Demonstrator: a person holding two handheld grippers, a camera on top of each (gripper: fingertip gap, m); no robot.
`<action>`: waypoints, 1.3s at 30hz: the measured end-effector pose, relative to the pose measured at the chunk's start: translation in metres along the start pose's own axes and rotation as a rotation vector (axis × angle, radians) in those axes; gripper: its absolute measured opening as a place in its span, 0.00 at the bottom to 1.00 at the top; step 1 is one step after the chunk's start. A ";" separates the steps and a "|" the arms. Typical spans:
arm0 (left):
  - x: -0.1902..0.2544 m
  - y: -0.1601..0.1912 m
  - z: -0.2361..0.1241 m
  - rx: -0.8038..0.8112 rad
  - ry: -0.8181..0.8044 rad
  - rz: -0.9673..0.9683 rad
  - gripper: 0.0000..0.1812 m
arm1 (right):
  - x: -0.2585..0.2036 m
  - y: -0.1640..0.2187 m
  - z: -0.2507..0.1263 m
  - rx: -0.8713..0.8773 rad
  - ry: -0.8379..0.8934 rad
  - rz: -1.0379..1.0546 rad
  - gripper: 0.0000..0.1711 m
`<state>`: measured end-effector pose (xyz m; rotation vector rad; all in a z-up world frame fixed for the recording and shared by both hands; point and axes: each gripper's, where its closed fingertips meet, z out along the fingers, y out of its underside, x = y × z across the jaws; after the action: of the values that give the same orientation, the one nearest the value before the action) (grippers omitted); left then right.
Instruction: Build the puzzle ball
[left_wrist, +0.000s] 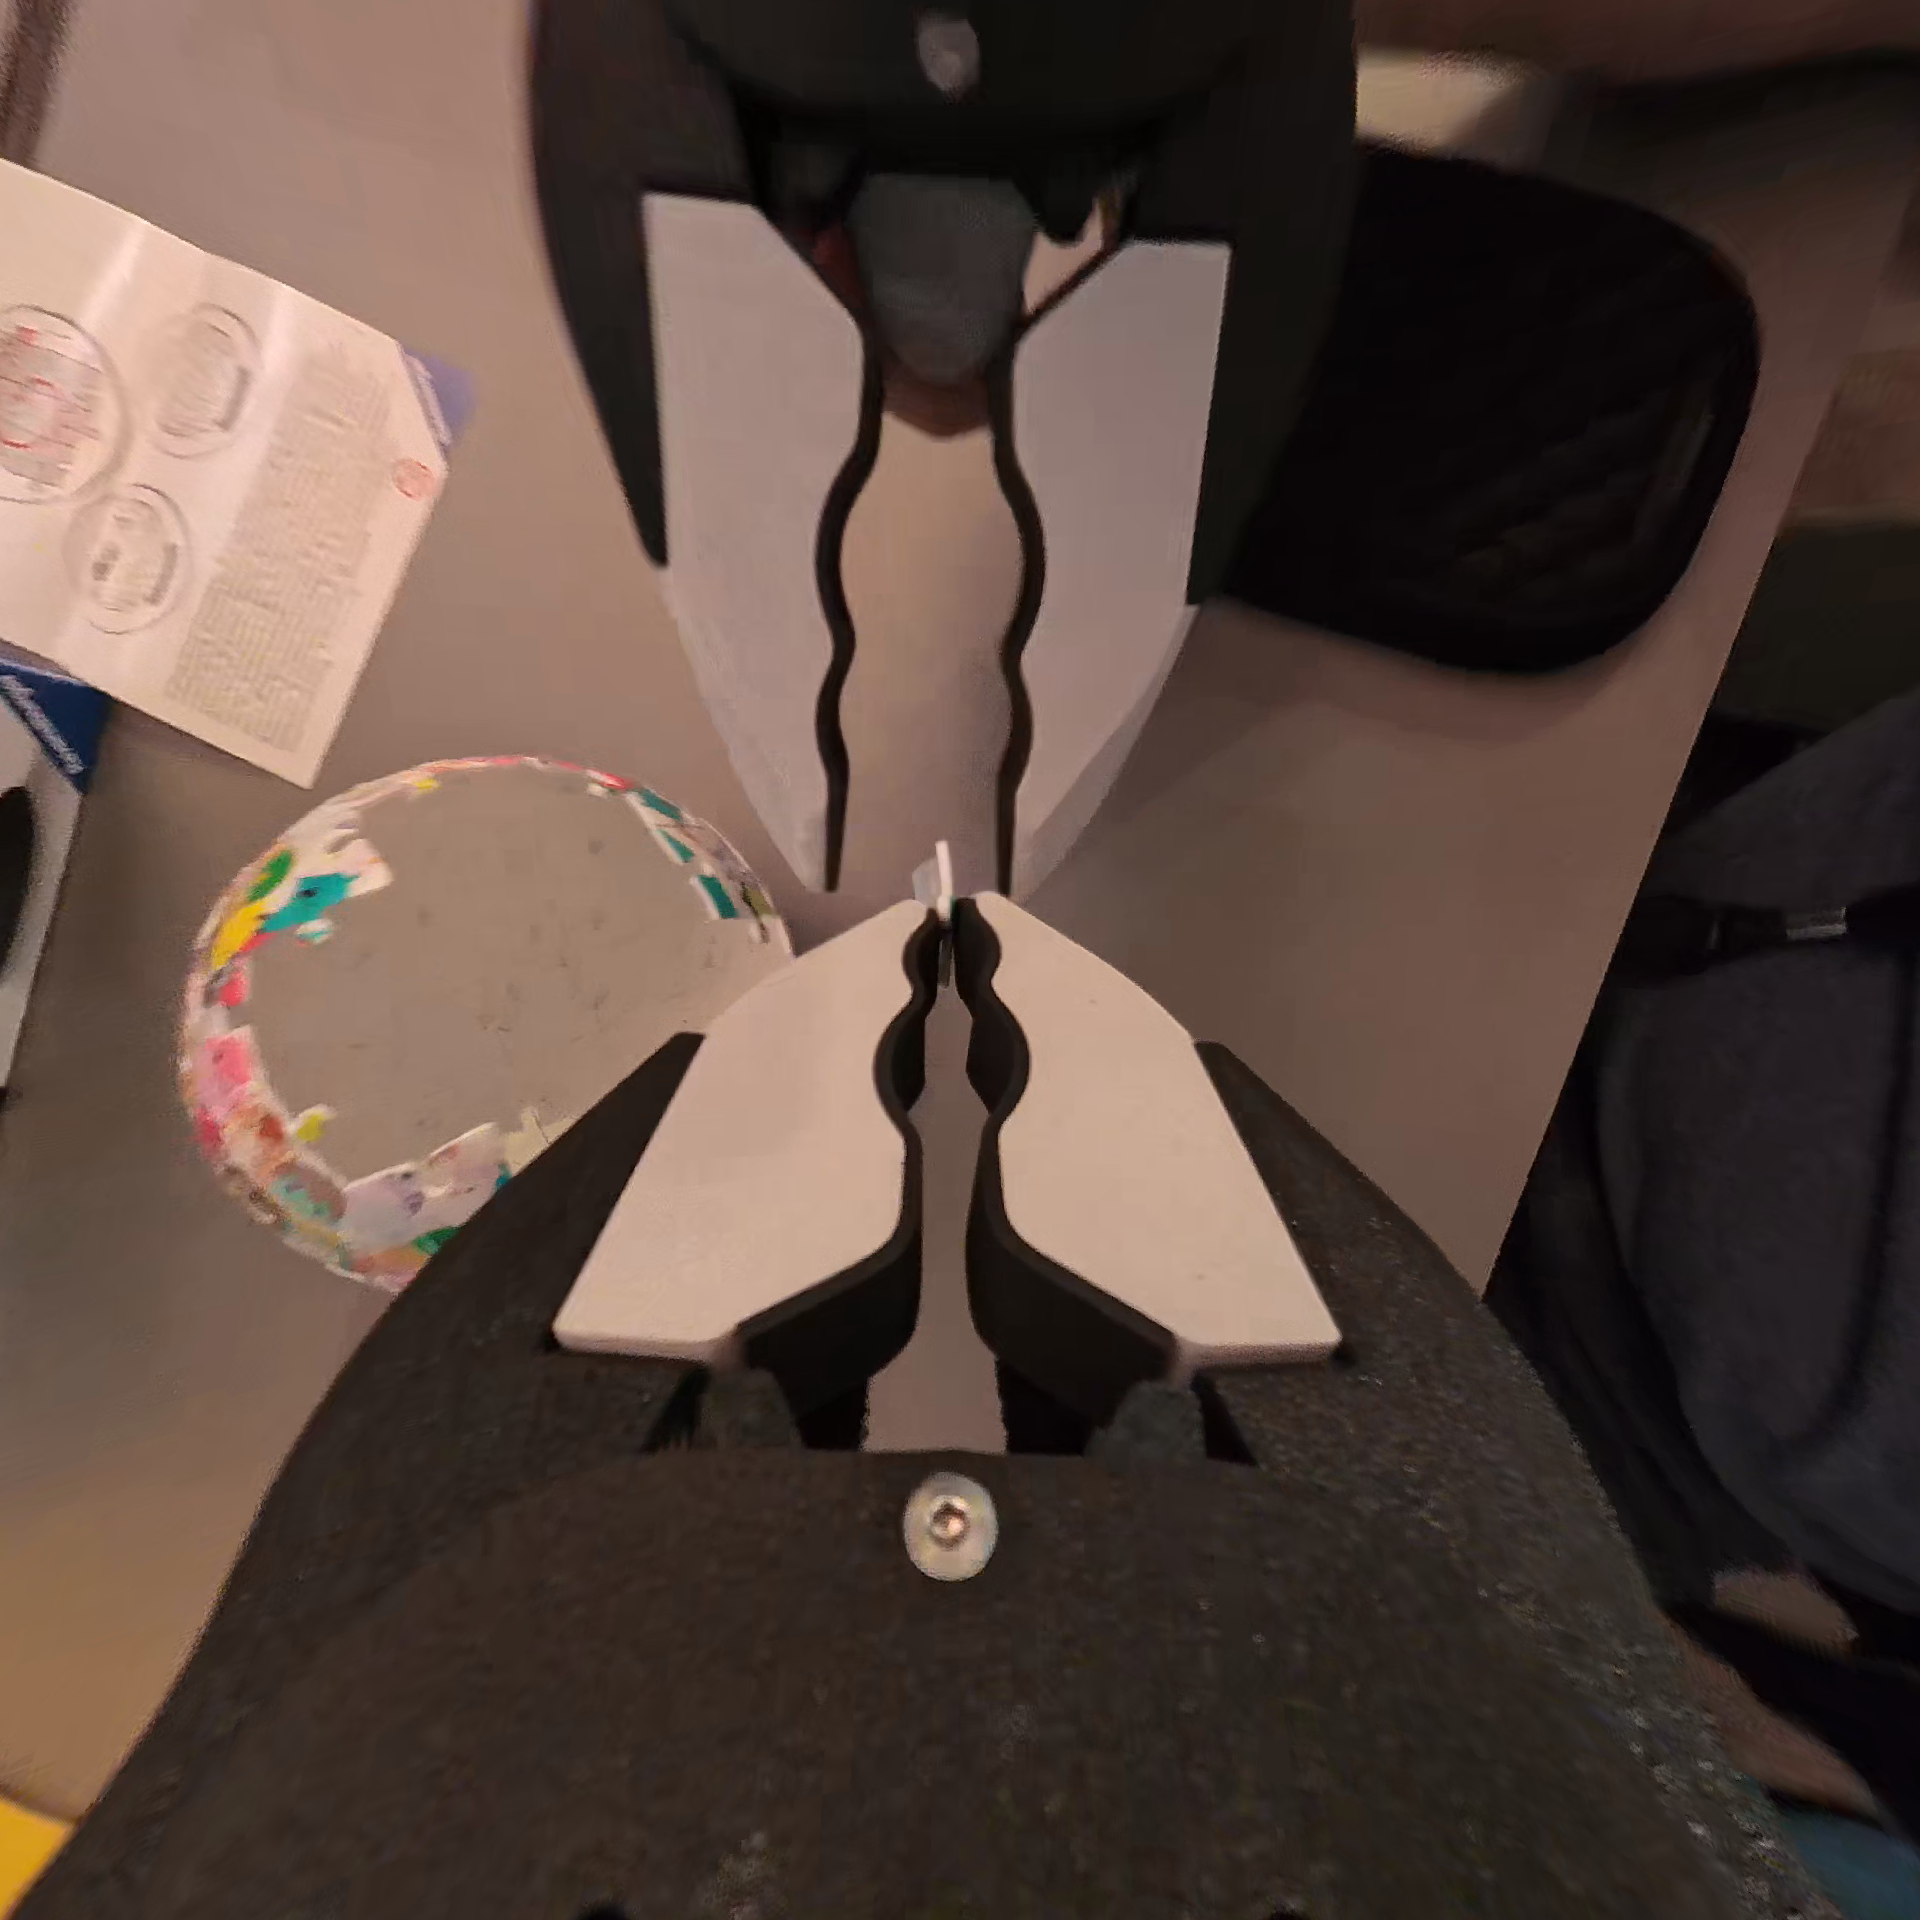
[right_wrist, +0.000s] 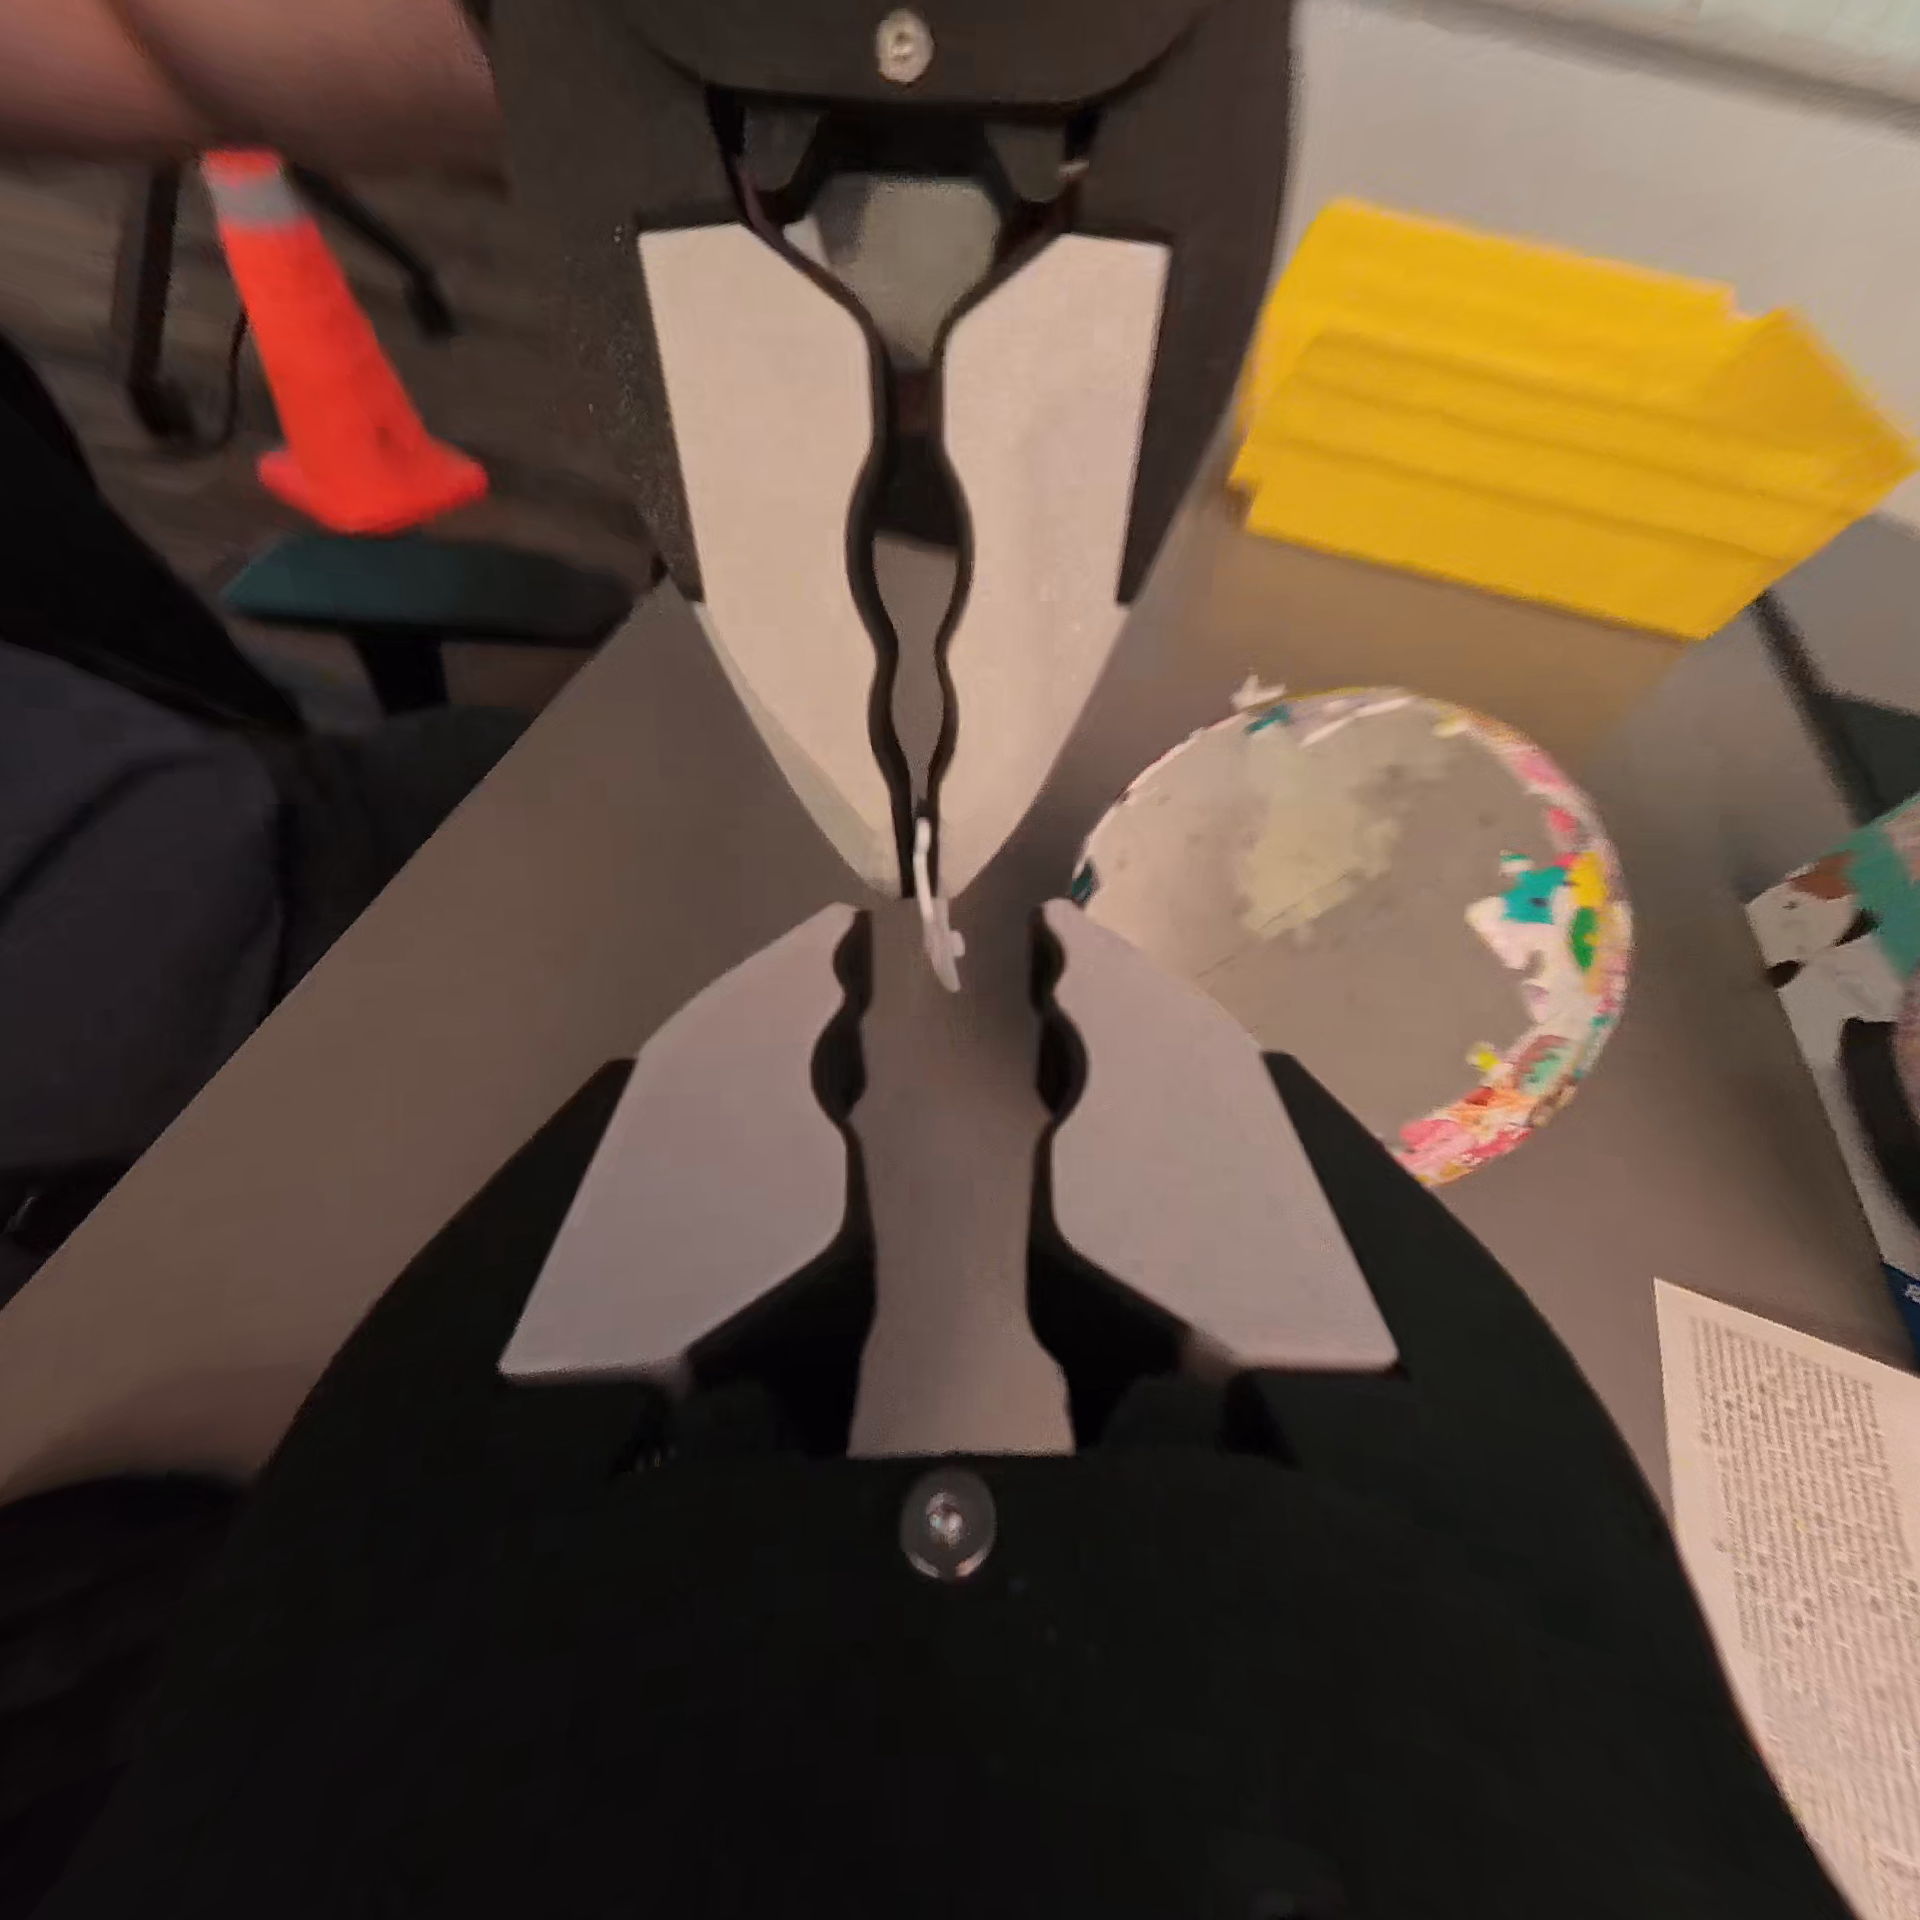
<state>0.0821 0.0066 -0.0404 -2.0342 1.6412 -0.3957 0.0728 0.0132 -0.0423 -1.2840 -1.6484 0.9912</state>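
Note:
The half-built puzzle ball, an open bowl of colourful pieces with a pale inside, lies on the grey table; it also shows in the right wrist view. My left gripper is shut on a small white puzzle piece at its fingertips. My right gripper is open and faces the left gripper tip to tip. The piece sticks out into the gap between the right fingers without touching them. In the left wrist view the right gripper comes in from the top.
A folded instruction sheet and a puzzle box lie by the ball. Yellow bins stand behind it. The table edge runs close by, with a black chair and an orange cone beyond. Less than 4 cm separates the two grippers' tips.

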 end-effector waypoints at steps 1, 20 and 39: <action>-0.004 -0.006 -0.007 0.062 -0.008 -0.040 0.01 | 0.003 -0.003 -0.004 0.073 0.013 0.030 0.18; -0.002 -0.022 -0.029 0.326 0.175 -0.271 0.01 | -0.009 -0.016 -0.007 0.396 -0.151 0.268 0.01; -0.004 0.003 -0.002 0.103 0.070 -0.204 0.01 | 0.007 -0.013 -0.011 0.107 -0.019 0.098 0.07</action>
<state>0.0774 0.0100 -0.0403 -2.1370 1.4251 -0.6169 0.0773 0.0185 -0.0250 -1.2969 -1.5374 1.1379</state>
